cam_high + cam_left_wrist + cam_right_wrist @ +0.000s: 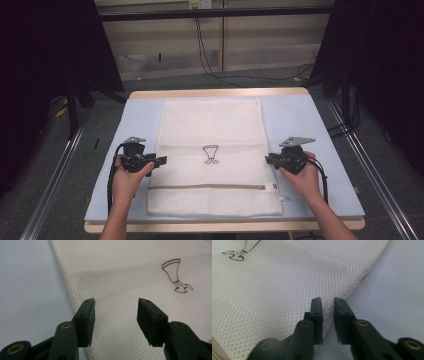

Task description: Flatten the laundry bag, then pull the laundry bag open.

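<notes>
Cream mesh bag [210, 160] (probably zippered), flat

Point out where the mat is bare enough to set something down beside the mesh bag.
Bare blue mat runs down both long sides of the mesh bag, widest at the far corners. Midway along, the left tongs and right tongs crowd the bag's edges. The strip between the bag and the near table edge is narrow.

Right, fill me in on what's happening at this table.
A person holds a black two-jaw gripper in each hand at the side edges of a white mesh laundry bag lying flat on a pale blue mat. The left gripper has its jaws apart over the bag's edge with nothing pinched. The right gripper has a narrow gap at the opposite edge, not pressing the mesh.
</notes>
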A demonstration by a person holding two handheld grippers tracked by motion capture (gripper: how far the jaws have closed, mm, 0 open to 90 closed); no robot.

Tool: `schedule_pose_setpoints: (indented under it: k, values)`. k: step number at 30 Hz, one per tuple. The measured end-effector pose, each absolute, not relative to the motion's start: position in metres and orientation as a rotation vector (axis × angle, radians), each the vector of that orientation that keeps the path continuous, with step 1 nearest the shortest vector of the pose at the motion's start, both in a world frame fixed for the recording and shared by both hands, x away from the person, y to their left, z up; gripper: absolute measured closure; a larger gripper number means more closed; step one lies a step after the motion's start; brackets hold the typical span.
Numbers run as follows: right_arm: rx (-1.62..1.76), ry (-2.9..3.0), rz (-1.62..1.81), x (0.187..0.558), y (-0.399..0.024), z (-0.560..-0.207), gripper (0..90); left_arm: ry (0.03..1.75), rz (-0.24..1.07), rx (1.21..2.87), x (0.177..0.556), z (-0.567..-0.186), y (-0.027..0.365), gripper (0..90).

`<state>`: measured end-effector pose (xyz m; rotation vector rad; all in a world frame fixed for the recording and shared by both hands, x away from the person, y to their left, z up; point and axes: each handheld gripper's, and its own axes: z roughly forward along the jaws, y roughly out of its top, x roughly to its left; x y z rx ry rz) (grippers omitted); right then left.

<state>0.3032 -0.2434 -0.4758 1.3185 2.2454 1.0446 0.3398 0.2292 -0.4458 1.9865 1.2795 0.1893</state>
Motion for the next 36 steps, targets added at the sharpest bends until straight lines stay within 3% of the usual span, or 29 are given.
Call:
schedule_pose_setpoints:
  k: [11,17,20,32,35,36]
  values:
    - [1.302,2.218,1.067,0.293,-0.252,-0.472,57.4,1.213,0.168,2.003,0.342,-0.439,0.205,41.9]
    - [1.28,2.214,1.086,0.289,-0.253,-0.472,42.5,1.168,0.227,2.066,0.341,-0.433,0.188,40.2]
    - [1.275,2.223,1.095,0.286,-0.254,-0.47,36.3,1.134,0.167,2.046,0.339,-0.429,0.174,39.8]
    - [1.186,2.209,1.146,0.276,-0.254,-0.463,34.0,1.03,0.087,2.079,0.329,-0.421,0.138,37.4]
    - [1.192,2.214,1.153,0.274,-0.251,-0.461,34.9,1.01,0.058,2.095,0.326,-0.421,0.13,36.7]
    - [1.185,2.215,1.157,0.273,-0.251,-0.46,39.6,1.002,0.035,2.097,0.325,-0.421,0.127,36.7]
